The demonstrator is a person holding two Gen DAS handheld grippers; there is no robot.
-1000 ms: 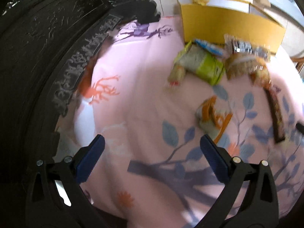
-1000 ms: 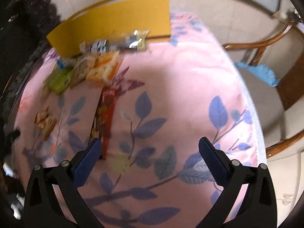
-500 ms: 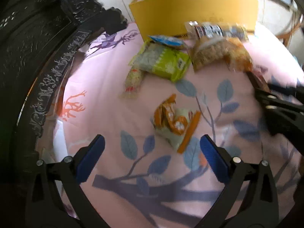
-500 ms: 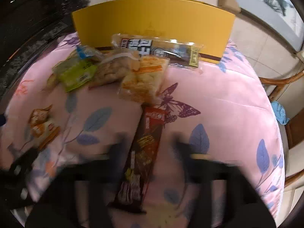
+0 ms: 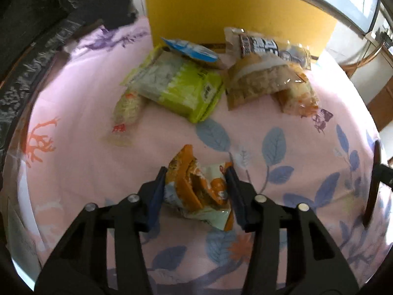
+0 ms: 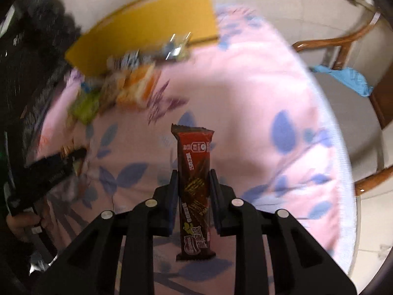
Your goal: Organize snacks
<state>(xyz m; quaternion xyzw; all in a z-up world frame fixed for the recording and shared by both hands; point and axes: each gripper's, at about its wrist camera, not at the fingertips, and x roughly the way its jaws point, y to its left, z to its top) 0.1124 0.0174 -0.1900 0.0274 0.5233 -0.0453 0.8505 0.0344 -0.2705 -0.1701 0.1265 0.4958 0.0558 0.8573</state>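
— Firstly, what did the left gripper (image 5: 195, 175) hold?

— Its jaws had just been closing, and the blue pads pressed on both sides of the crumpled orange-and-white snack packet (image 5: 199, 193), which lay on the pink leaf-print cloth (image 5: 282, 127) in the near middle of the table.

— And the right gripper (image 6: 192, 184)?

— Narrowly set, clamped on the long red-and-brown chocolate bar (image 6: 195, 184). The bar stood lengthwise between the fingers, its crimped top end projecting beyond the tips and its lower end behind them, above the cloth.

— Where were the remaining snacks?

— Grouped at the far side of the cloth, before the upright yellow box (image 5: 235, 12): a green-and-white packet (image 5: 179, 86), a small clear-wrapped piece (image 5: 126, 110) at its left corner, a blue-and-white packet (image 5: 189, 50) behind it, a clear bag of pale biscuits (image 5: 258, 81) overlapping an orange-printed bag (image 5: 299, 98), and a long black-and-white packet (image 5: 267, 46) against the box.

— Anything beside the table?

— A wooden chair (image 6: 343, 46) bearing a blue cloth (image 6: 343, 78), and dark carved furniture (image 5: 29, 49) opposite.
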